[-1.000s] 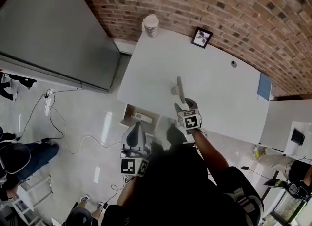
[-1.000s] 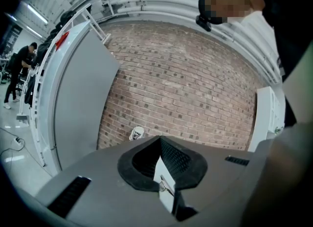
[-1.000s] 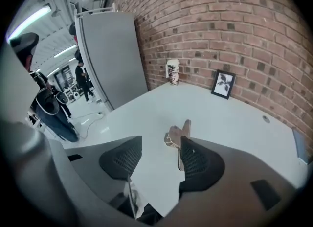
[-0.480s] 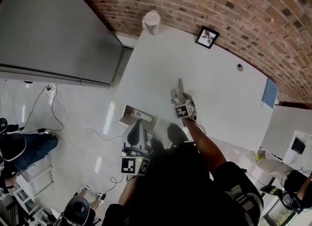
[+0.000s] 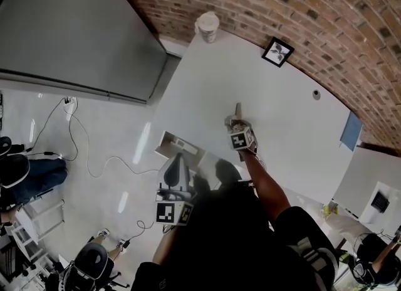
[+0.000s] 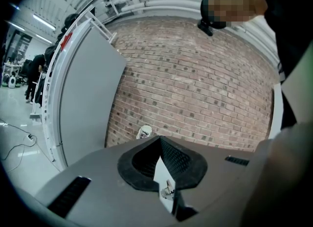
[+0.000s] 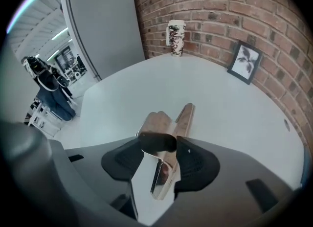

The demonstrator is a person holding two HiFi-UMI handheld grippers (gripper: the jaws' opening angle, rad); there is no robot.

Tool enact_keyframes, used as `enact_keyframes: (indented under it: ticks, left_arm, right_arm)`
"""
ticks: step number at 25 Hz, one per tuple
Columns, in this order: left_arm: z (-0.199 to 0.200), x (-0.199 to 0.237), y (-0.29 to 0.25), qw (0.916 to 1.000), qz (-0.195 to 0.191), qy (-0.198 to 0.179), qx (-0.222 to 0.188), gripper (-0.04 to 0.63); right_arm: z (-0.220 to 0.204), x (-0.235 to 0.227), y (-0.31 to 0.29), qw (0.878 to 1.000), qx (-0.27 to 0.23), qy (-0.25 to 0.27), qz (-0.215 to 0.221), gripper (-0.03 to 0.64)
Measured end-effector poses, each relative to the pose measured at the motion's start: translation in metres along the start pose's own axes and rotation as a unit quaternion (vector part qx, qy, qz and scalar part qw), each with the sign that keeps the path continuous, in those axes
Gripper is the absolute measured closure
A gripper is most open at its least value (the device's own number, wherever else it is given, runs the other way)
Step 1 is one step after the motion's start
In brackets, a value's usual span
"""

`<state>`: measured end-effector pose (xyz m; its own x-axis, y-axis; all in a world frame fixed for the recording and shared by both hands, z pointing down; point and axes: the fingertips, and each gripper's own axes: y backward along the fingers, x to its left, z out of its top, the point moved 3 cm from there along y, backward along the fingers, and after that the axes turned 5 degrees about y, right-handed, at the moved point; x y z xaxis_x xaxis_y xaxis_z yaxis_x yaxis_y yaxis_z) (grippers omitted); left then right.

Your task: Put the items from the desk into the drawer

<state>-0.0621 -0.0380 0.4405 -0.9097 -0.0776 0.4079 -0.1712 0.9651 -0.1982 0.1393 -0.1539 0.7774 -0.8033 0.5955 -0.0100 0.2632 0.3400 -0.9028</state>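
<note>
A long shiny metal piece (image 5: 238, 111) (image 7: 182, 117) lies lengthwise on the white desk (image 5: 294, 126), pointing at the brick wall. My right gripper (image 5: 237, 124) (image 7: 176, 145) is shut on its near end, the thin metal pinched between the fingertips. My left gripper (image 5: 178, 158) (image 6: 159, 140) is shut on nothing, its tips touching. It hangs off the desk's left front edge, just above the open white drawer (image 5: 168, 145). What lies in the drawer is too small to tell.
A paper cup (image 5: 207, 26) (image 7: 176, 37) stands at the desk's far corner. A framed picture (image 5: 278, 51) (image 7: 243, 60) leans on the brick wall. A blue sheet (image 5: 351, 132) lies at the right edge. A grey partition (image 5: 81, 32) stands left; cables cross the floor (image 5: 88, 158).
My right gripper has slid forward along the metal piece and now covers its near end. The left gripper stays by the drawer.
</note>
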Motion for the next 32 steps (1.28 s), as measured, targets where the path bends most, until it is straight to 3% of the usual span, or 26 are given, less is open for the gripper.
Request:
enact_keyframes:
  ticks: [5, 16, 25, 32]
  left_arm:
    - [0.004, -0.001, 0.002, 0.9999, -0.005, 0.004, -0.014, 0.592]
    - [0.007, 0.021, 0.030, 0.9998, 0.010, -0.002, -0.016, 0.592]
    - [0.016, 0.029, 0.056, 0.9991, 0.004, -0.002, -0.042, 0.592]
    - [0.011, 0.043, 0.082, 0.9991, 0.019, 0.001, -0.037, 0.592]
  right_arm:
    - [-0.005, -0.001, 0.004, 1.000, -0.004, 0.005, 0.019, 0.459]
    - [-0.015, -0.007, 0.023, 1.000, -0.007, 0.006, -0.004, 0.529]
    - [-0.030, -0.002, 0.040, 1.000, -0.009, 0.012, -0.015, 0.545]
    - [-0.034, 0.013, 0.061, 1.000, -0.005, 0.003, -0.005, 0.548]
